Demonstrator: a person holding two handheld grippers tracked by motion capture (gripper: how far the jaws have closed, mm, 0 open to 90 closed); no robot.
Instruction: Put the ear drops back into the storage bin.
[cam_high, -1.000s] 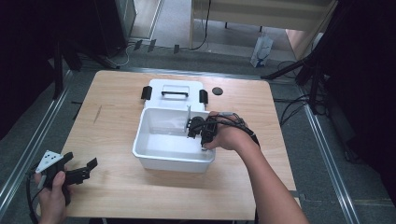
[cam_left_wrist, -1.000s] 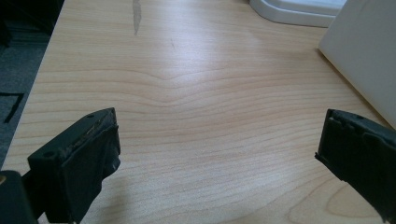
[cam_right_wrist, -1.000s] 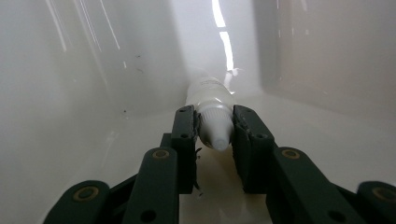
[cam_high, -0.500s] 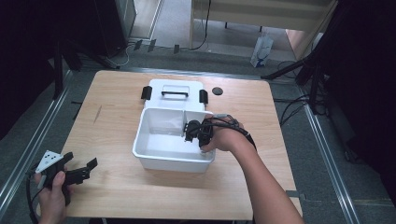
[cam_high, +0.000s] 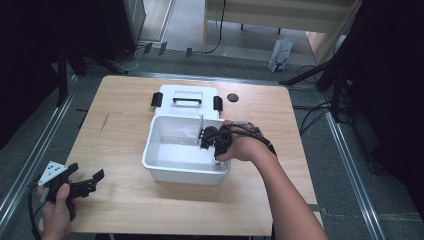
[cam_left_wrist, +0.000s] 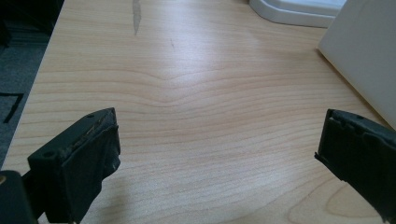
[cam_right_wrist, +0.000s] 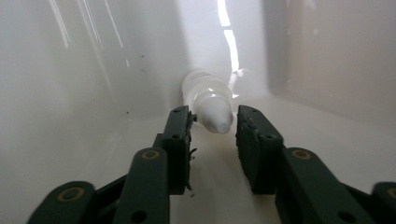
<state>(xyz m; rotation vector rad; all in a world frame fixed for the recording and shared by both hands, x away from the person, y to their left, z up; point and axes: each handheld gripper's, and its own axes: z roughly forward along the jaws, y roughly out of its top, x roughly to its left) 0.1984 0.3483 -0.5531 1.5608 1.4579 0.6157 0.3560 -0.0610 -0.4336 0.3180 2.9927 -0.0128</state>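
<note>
White bottle (cam_right_wrist: 209, 100) tip lies btwn right gripper (cam_right_wrist: 212, 128) fingers, just opened, not clamped.

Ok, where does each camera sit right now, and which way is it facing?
High view: fixed above the person's side, looking forward and down on table, bin and lid; left claw, right claw and right forearm show.
Left gripper view: rides the left claw, looking between its wide-open jaws across the table to the bin's outer wall.
Right gripper view: rides the right claw inside the bin, facing a lying bottle; its jaws have just been opening, bottle tip between them, ungripped.
Shared: high and left gripper views both show table, bin and lid.
</note>
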